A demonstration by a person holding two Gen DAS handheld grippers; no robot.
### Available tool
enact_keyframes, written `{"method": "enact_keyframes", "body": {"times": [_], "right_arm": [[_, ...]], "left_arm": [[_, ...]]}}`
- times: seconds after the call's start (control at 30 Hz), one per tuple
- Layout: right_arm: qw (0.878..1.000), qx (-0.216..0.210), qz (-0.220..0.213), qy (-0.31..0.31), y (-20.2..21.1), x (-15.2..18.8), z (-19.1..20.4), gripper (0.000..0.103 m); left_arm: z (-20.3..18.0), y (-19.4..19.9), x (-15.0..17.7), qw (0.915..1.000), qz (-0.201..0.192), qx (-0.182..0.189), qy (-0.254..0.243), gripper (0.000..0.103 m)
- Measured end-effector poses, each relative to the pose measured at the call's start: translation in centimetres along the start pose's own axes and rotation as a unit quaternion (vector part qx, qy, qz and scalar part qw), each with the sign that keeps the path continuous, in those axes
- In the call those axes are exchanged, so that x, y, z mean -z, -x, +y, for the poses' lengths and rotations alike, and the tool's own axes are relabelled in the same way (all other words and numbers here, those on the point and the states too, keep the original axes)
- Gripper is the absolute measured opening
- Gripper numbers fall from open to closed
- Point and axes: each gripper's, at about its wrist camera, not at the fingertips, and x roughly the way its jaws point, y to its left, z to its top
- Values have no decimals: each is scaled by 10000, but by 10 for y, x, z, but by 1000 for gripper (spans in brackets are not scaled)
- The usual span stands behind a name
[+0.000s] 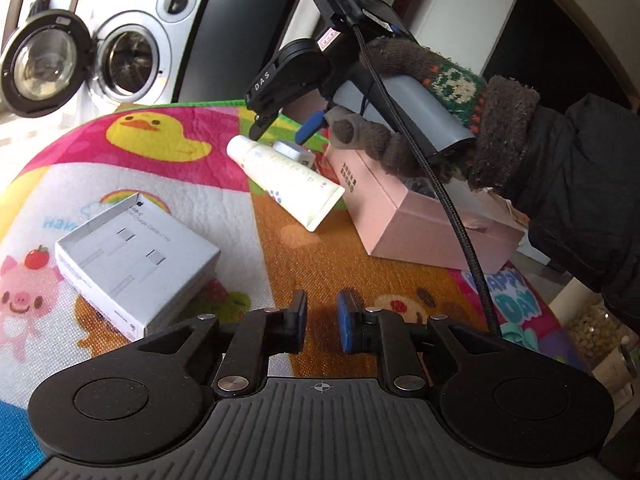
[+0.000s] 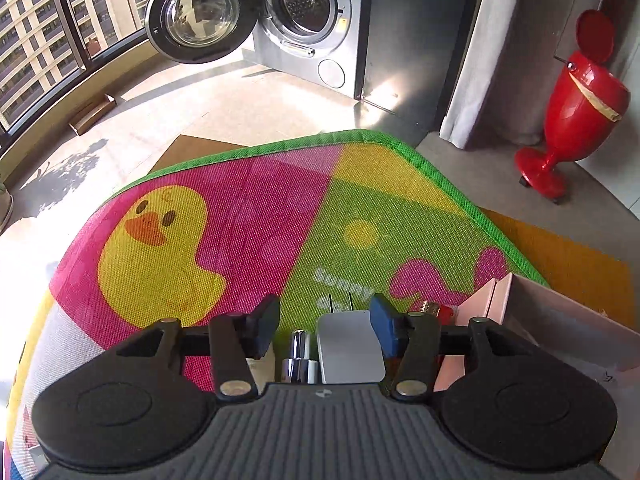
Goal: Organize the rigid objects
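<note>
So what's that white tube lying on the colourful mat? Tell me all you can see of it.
The white tube looks like soft plastic, a squeeze tube with small pale blue prints and a flat crimped end pointing toward the camera. It lies tilted: its crimped end rests on the mat, its side appears to lean against the pink box, and its far end meets a small white block. Nothing grips it.

Home laundry balcony, washing machine point(image 2: 308, 20), cartoon play mat point(image 2: 280, 220), high-rise window view
</note>
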Motion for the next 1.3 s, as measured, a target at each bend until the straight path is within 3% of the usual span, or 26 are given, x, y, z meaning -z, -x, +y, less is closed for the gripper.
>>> {"method": "enact_keyframes", "body": {"times": [0.1, 0.2, 0.27, 0.47, 0.67, 0.77, 0.87, 1.07, 1.2, 1.3], "right_arm": [[9993, -140, 333, -128, -12, 2, -3, 51], [9993, -195, 298, 83, -1, 17, 4, 45], [9985, -352, 336, 237, 8, 29, 9, 33], [9893, -744, 309, 1220, 44, 84, 45, 32], [9836, -1074, 256, 1426, 76, 131, 50, 33], [9828, -1141, 141, 1442, 88, 153, 45, 33], [9825, -1143, -13, 1470, 100, 176, 42, 33], [9826, -986, -370, 1530, 119, 219, 29, 44], [9836, -910, -609, 1435, 127, 237, 18, 49], [9825, -810, -845, 1452, 140, 235, 11, 49]], "left_arm": [[9, 15, -4, 9996, -163, 54, 207, 18], [14, 20, -9, 9992, -270, 23, 298, 18], [17, 19, -13, 9987, -315, -100, 399, 18], [17, 24, -29, 9970, -558, -267, 458, 18], [31, 21, -62, 9929, -762, -745, 526, 18], [39, 2, -83, 9928, -580, -913, 523, 18], [45, -30, -103, 9941, -156, -988, 413, 18], [47, -83, -119, 9930, 364, -1031, 445, 18], [36, -107, -121, 9900, 513, -1310, 56, 37], [32, -117, -116, 9885, 636, -1371, -101, 35]]}}
